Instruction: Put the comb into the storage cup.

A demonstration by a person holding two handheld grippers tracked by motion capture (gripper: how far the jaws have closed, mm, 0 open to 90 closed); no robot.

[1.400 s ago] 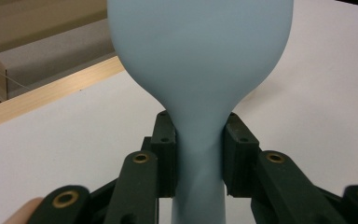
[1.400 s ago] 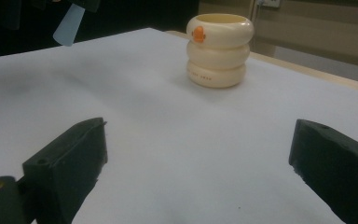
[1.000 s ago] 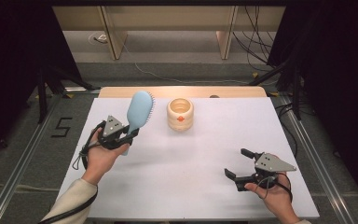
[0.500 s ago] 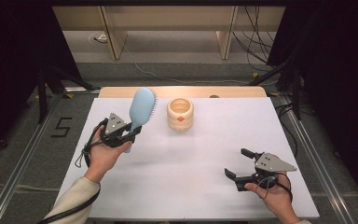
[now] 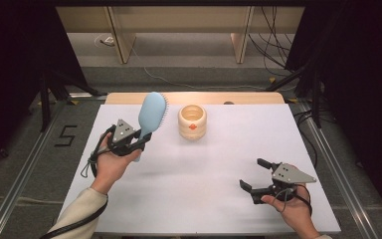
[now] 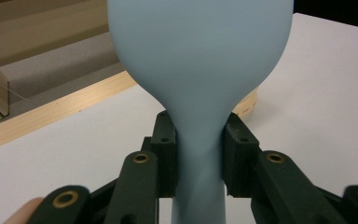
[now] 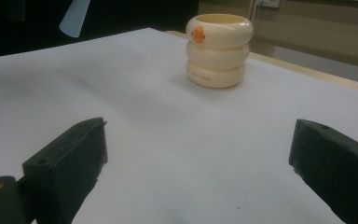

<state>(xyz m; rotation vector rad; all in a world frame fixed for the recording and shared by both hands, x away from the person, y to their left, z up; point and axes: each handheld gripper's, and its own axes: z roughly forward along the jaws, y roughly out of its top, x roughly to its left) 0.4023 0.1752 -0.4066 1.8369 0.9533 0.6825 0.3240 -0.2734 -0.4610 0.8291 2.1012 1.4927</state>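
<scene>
We see the left gripper [image 5: 140,143] clamped on the narrow neck of a pale blue hairbrush [image 5: 151,116] – smooth matte plastic with an oval head, raised above the left part of the desk [image 5: 189,199], which is covered with a plain white sheet. From above, short bristles show along the right side of the head; the left gripper view gives its smooth back. A cream ribbed cup [image 5: 192,121], like stacked rings with an orange mark, stands near the far edge. The right gripper [image 5: 257,174] – jaws wide apart, holding nothing – rests near the near right corner.
</scene>
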